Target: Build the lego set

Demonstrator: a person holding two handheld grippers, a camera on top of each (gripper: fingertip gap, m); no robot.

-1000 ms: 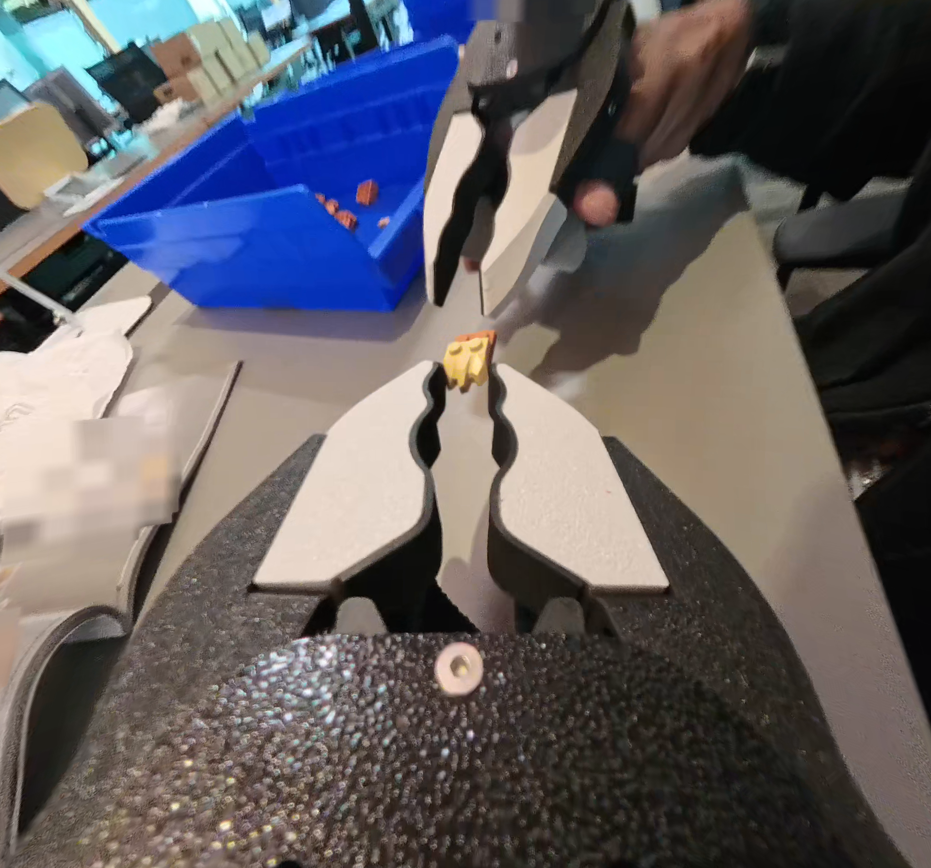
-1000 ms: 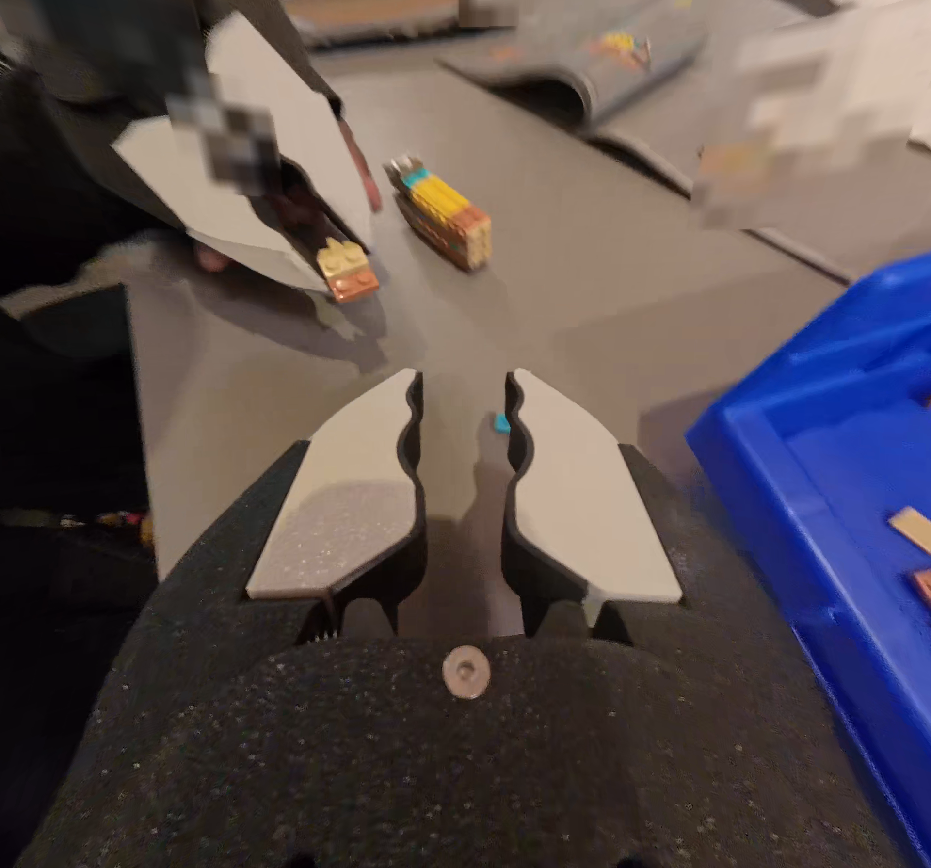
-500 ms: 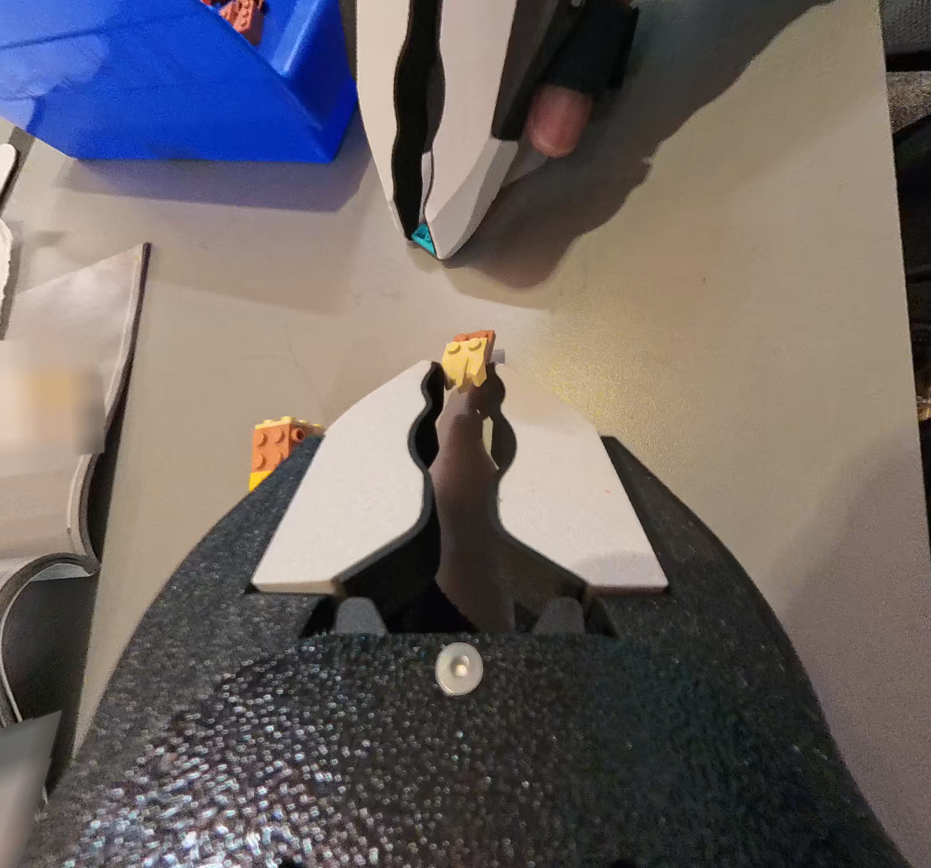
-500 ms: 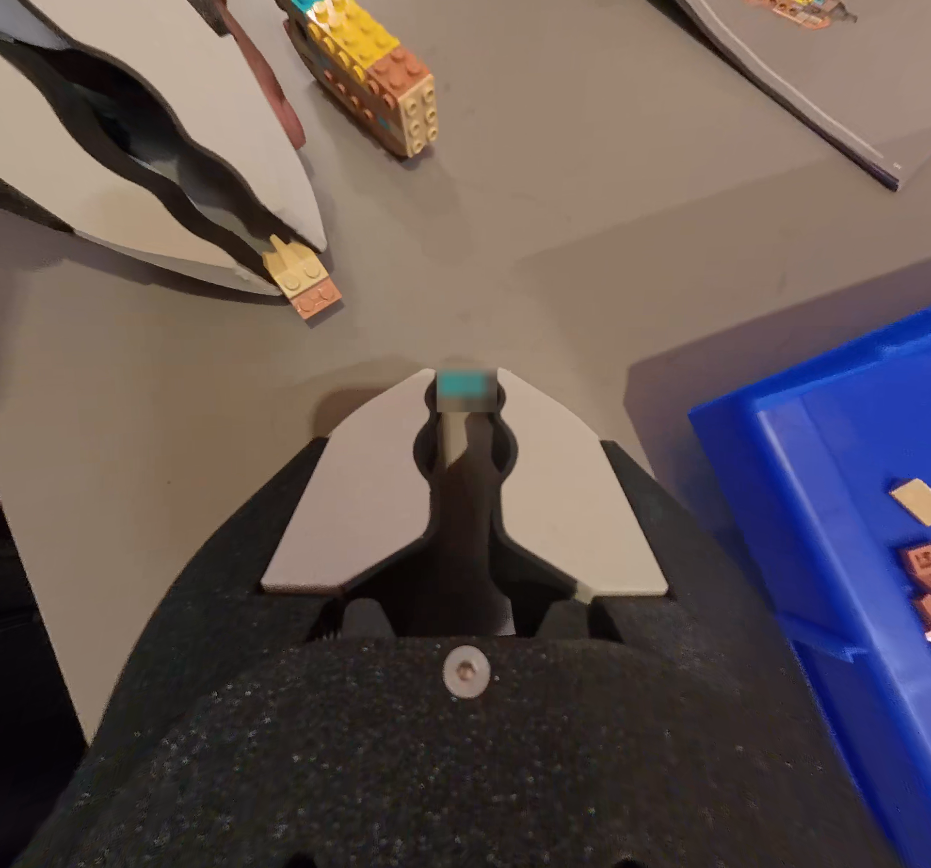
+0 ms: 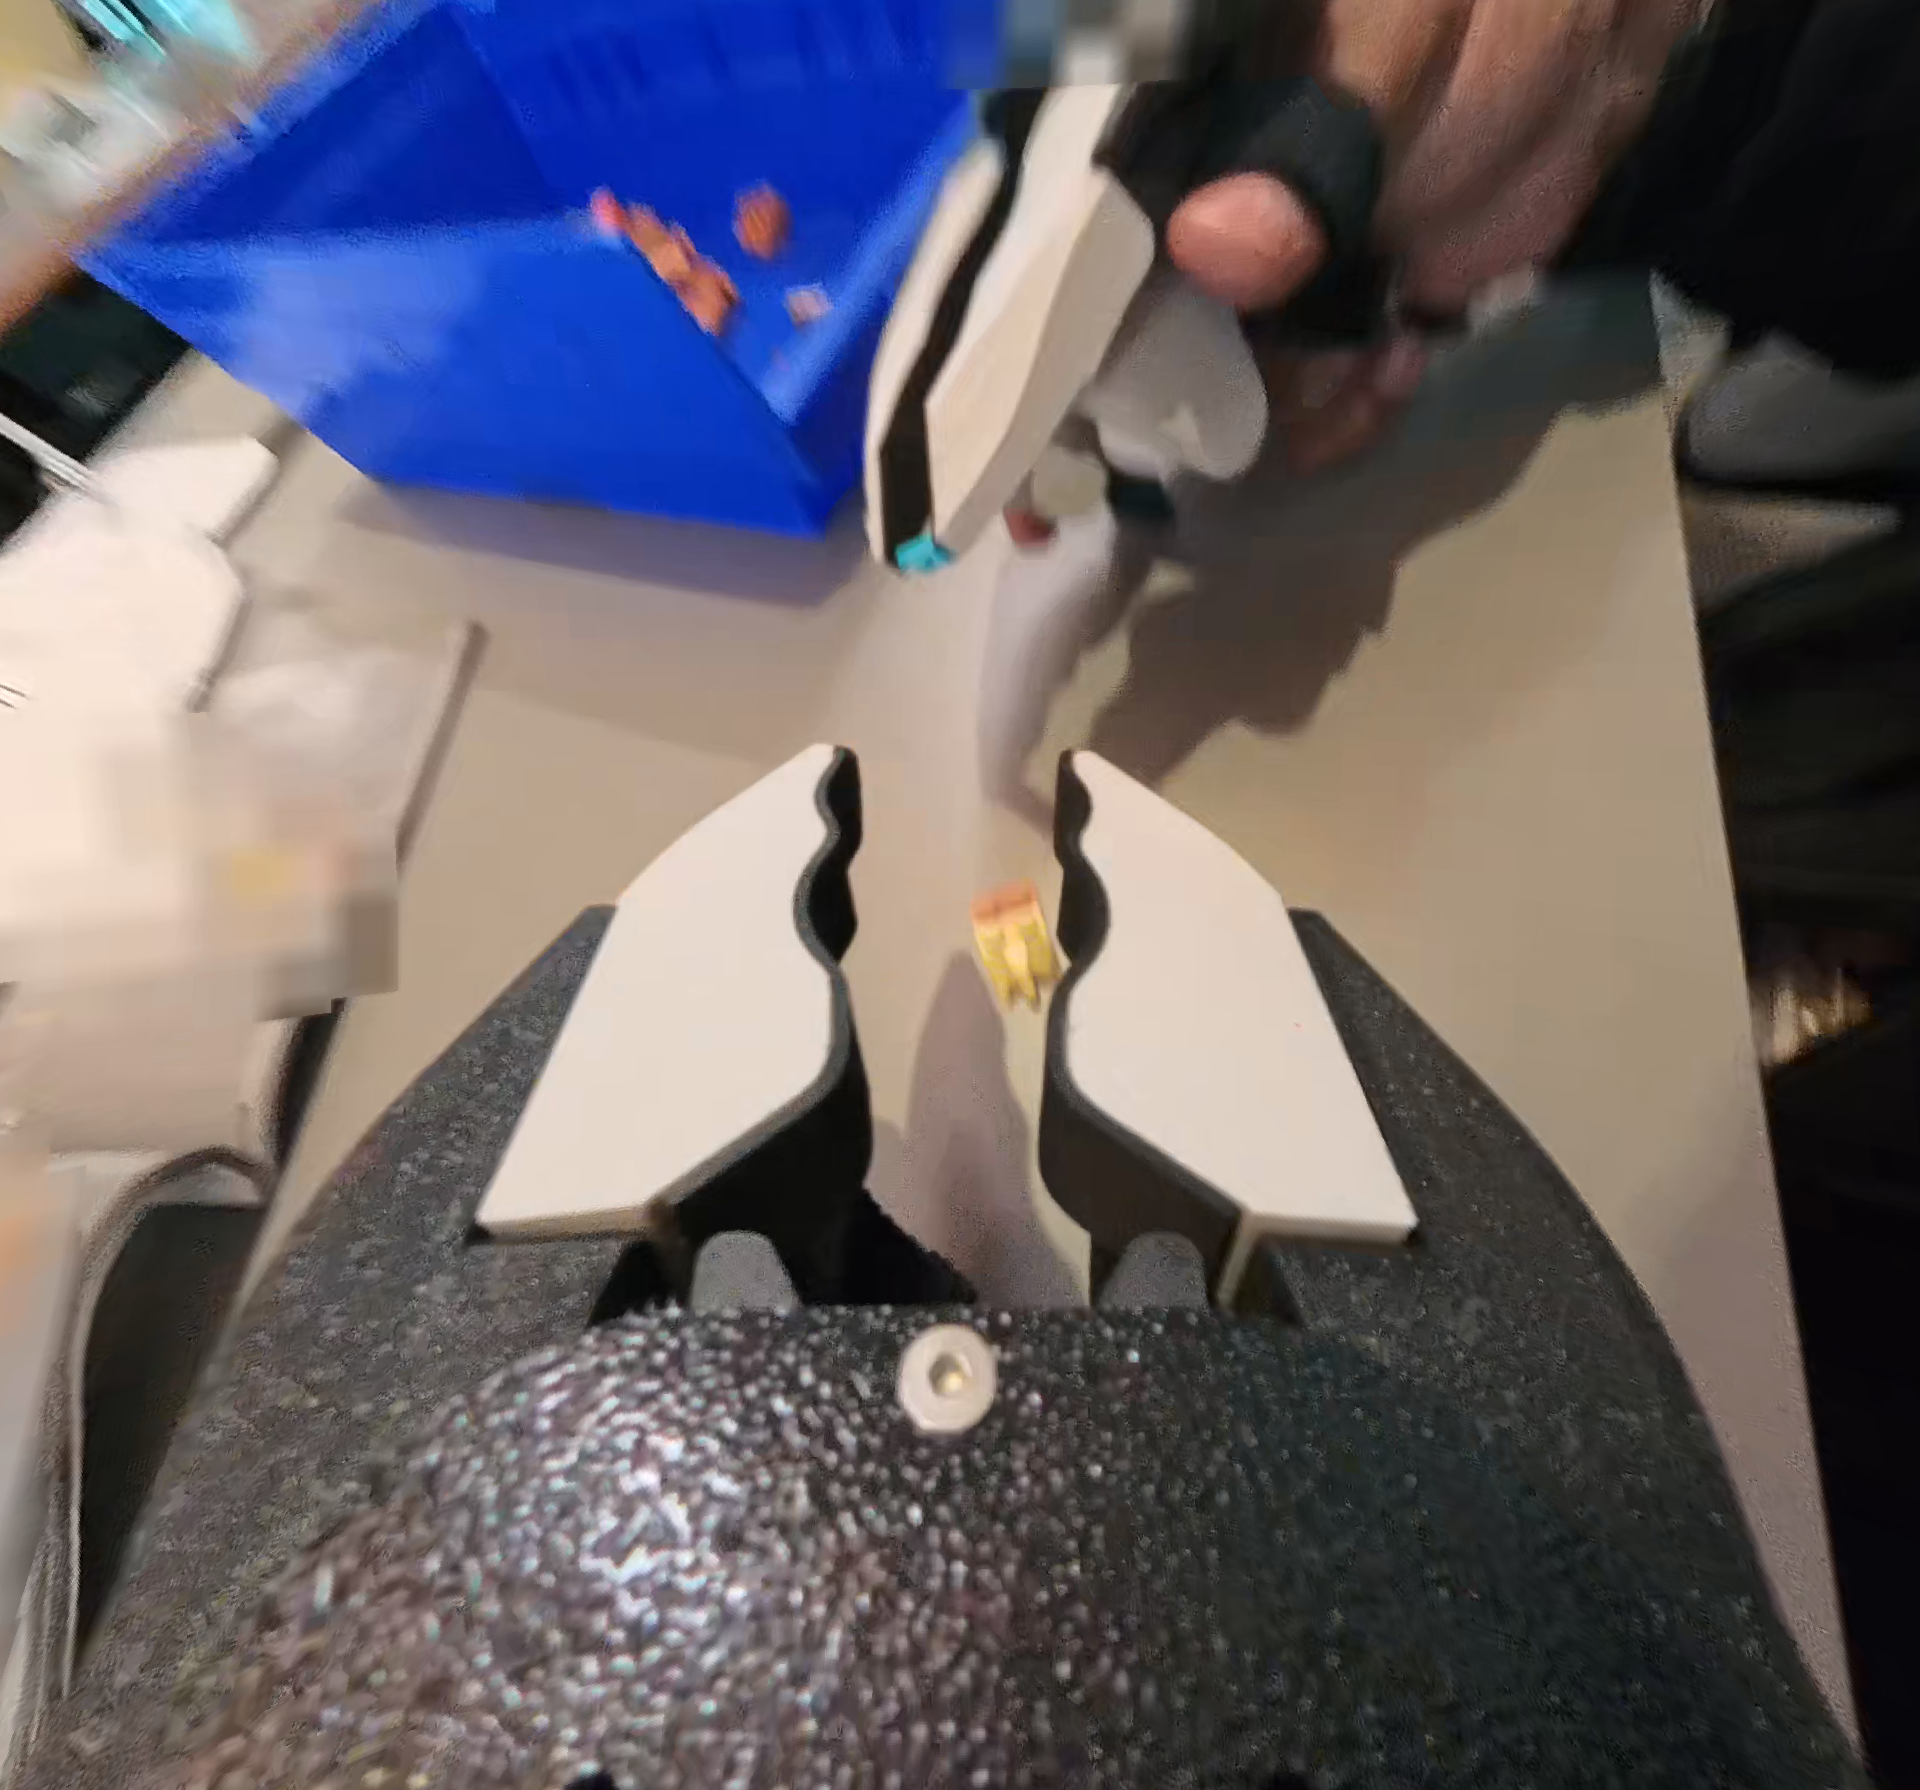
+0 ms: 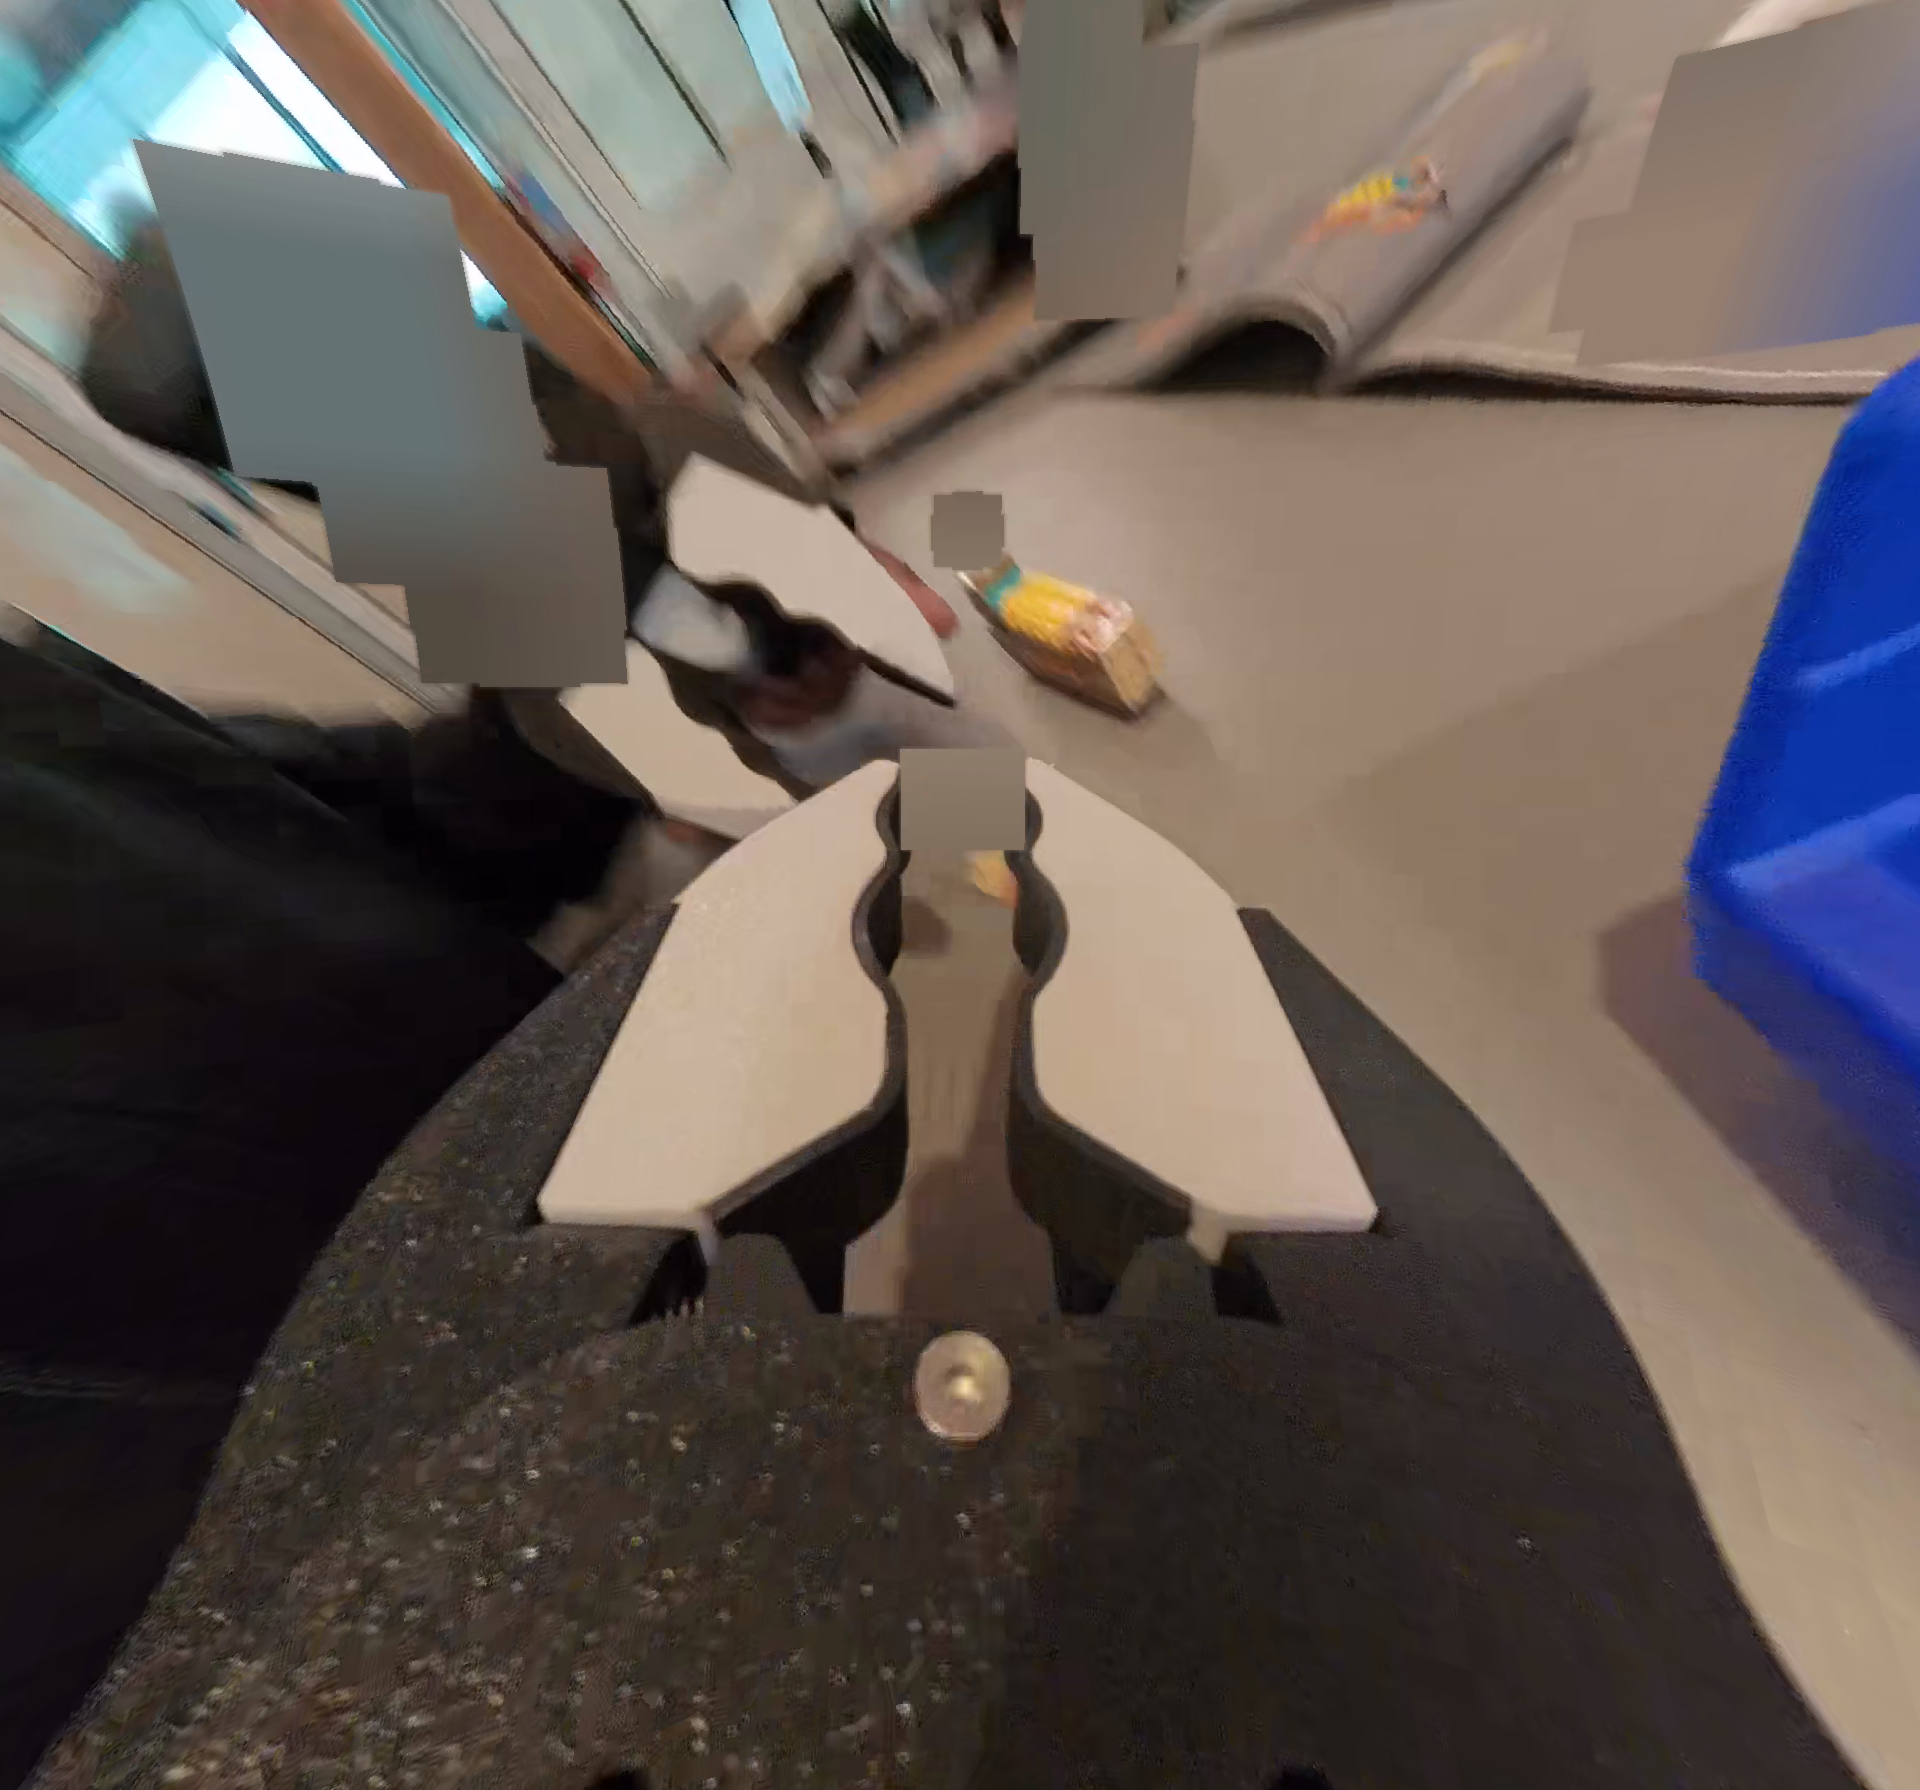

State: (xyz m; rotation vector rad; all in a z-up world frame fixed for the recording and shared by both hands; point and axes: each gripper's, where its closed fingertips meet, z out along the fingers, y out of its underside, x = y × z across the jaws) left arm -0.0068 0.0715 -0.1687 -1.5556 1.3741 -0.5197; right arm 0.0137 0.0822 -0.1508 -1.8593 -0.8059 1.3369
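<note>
Two hand-held grippers work over a grey table (image 5: 1455, 805). The left gripper (image 5: 956, 784) has its fingers spread apart and grasps nothing. A small yellow and orange brick piece (image 5: 1013, 940) lies on the table between those fingers, close against the inner edge of the right-hand finger and well behind the tips, with its long axis running roughly along the fingers, orange end farther away. Farther off and slightly to the right, the right gripper (image 5: 914, 535) points down toward the table with its fingers clenched on a tiny teal brick (image 5: 923, 554) at their tips; a hand (image 5: 1455, 109) grips its handle. In the right wrist view a mosaic patch covers those fingertips, so the teal piece is hidden there. That view also shows a partly built model (image 6: 1070, 634), yellow and tan with a teal end, lying on the table farther away to the right, with an open instruction booklet (image 6: 1455, 265) beyond it. A blue bin (image 5: 499, 286) holding loose orange bricks sits at the far left. The left gripper is much nearer the yellow piece; closing on it would likely call for a small shift to the right to centre it.
</note>
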